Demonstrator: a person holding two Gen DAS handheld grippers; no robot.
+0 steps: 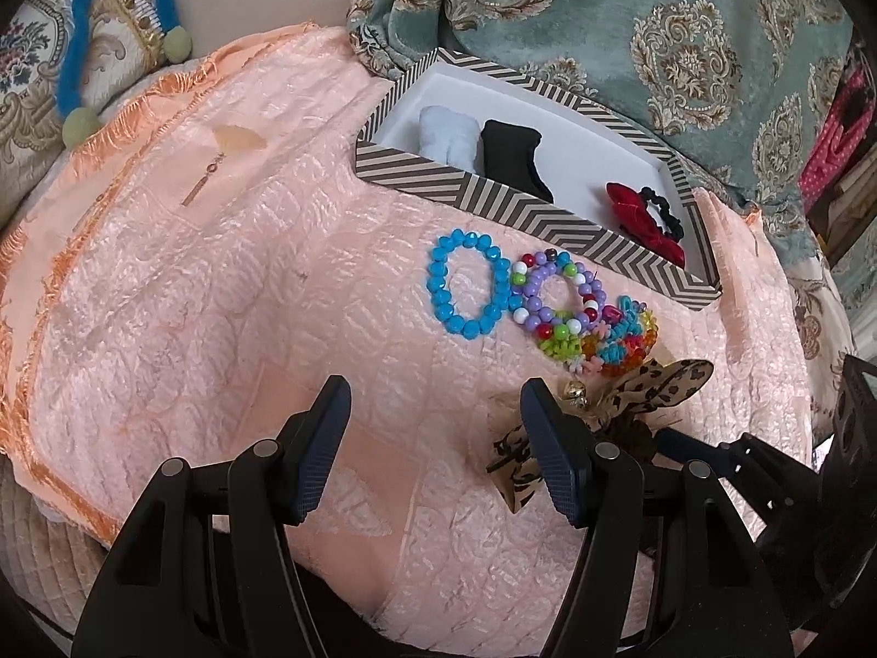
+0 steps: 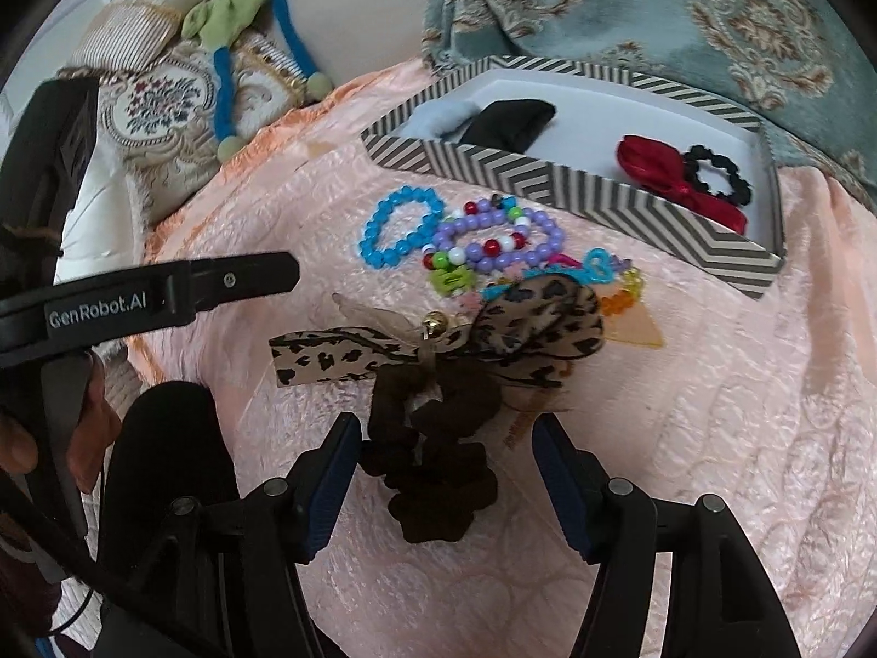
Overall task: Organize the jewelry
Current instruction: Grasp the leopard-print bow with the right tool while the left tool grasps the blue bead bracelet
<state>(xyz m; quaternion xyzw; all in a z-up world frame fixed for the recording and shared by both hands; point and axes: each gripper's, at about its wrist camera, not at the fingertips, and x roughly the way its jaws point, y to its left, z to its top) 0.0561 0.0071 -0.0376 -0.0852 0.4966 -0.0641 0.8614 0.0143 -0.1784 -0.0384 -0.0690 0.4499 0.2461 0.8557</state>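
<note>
A striped box (image 1: 493,197) (image 2: 548,178) stands at the back of the pink cloth. It holds a pale blue roll (image 1: 446,129), a black roll (image 1: 510,151), and a red bow with a black scrunchie (image 1: 652,216) (image 2: 685,175). In front lie a blue bead bracelet (image 1: 466,288) (image 2: 397,225), a purple bead bracelet (image 1: 548,296) (image 2: 493,244) and colourful hair ties (image 1: 608,342). A leopard bow on a brown scrunchie (image 2: 433,427) (image 1: 630,411) lies between the open jaws of my right gripper (image 2: 446,449). My left gripper (image 1: 436,422) is open and empty over the cloth.
The pink quilted cloth (image 1: 219,301) covers the surface. A teal patterned blanket (image 1: 658,27) lies behind the box. A patterned cushion with a blue and green toy (image 2: 219,55) sits at the back left. The left gripper's body (image 2: 153,290) shows in the right wrist view.
</note>
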